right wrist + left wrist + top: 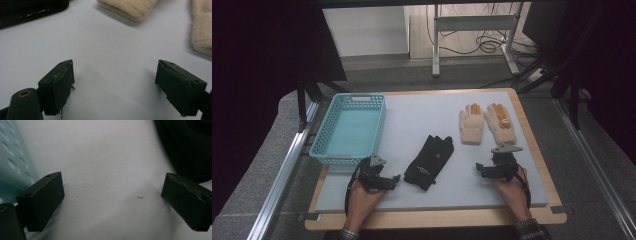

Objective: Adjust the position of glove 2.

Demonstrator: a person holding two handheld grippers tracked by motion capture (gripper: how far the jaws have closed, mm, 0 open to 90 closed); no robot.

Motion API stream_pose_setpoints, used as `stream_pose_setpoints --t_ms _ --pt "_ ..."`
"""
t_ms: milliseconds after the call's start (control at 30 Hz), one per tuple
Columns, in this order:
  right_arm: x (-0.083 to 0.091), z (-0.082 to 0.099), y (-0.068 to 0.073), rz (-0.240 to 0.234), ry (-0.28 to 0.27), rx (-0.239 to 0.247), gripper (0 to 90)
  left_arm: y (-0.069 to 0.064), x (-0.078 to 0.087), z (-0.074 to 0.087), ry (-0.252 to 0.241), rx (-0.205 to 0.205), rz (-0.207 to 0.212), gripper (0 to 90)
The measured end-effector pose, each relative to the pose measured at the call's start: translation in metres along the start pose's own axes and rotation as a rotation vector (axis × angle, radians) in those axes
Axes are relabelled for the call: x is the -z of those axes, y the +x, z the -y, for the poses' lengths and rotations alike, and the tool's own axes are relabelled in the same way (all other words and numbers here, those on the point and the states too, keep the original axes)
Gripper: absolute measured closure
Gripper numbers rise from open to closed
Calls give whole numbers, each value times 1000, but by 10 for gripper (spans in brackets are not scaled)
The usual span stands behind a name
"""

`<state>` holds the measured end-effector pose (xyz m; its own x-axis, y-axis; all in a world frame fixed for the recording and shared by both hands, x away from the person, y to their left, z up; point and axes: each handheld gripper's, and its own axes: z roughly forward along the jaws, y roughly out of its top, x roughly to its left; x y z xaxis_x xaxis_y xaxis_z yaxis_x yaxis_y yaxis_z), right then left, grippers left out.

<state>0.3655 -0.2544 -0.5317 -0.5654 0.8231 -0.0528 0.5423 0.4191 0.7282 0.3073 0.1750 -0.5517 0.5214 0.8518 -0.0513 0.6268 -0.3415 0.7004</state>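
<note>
A black glove (430, 156) lies on the pale mat (422, 115) near the table's middle. Two cream gloves with orange fingers lie side by side at the far right, one (472, 123) left of the other (500, 122). My left gripper (394, 179) rests low on the mat just left of the black glove, open, with bare mat between its jaws (112, 186); the glove's edge (185, 147) lies past its right jaw. My right gripper (479, 169) sits right of the black glove, open and empty (115, 67), with the cream cuffs (130, 8) (202, 32) ahead of it.
An empty teal basket (349, 129) stands at the mat's left side, its wall (12, 165) close to the left gripper. The wooden table edge (437, 217) runs along the front. Desk legs and cables (477, 40) lie on the floor beyond.
</note>
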Motion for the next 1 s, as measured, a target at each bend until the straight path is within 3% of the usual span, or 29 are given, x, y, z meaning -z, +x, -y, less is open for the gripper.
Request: stream_pose_setpoints --t_ms 200,600,833,1000 --pt "0 0 0 1 -3 1 150 -9 2 -5 11 -33 -35 55" --pt "0 0 1 4 -5 4 149 -23 20 -37 -57 10 92 42" --pt "0 0 0 3 -5 3 149 -26 9 -60 -34 4 126 31" --pt "0 0 0 3 -5 3 149 -39 -4 -77 -7 -34 146 15"
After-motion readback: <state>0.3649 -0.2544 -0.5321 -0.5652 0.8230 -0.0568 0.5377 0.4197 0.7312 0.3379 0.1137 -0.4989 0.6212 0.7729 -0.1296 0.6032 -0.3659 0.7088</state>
